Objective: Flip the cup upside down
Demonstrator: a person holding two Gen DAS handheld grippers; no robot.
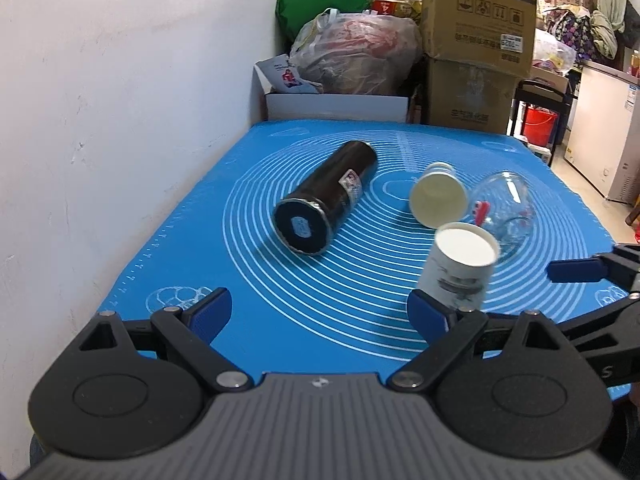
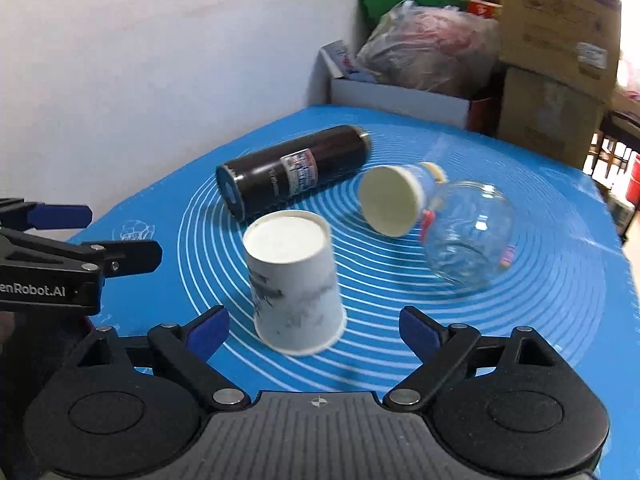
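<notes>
paper cup (image 2: 294, 284): upside down on the blue mat (image 2: 540, 300), rim on the mat, base up, between the fingers of the right gripper (image 2: 314, 330) but not touched | right gripper: wide apart | left gripper (image 1: 320, 314): wide apart, holds nothing | behind the cup: black bottle (image 2: 292, 170), cream cup (image 2: 394, 200) and glass jar (image 2: 468, 236), all lying on their sides

A bright blue mat (image 2: 540, 320) printed with thin white concentric rings covers the surface. At its centre, the paper cup (image 2: 294, 284) is white with smudgy grey-black print. Behind the cup lies a glossy black flask (image 2: 292, 168) with a white, red and blue label. To the cup's right lie a cream-coloured cup (image 2: 390, 200) and clear glass (image 2: 468, 236) with red marks.
</notes>
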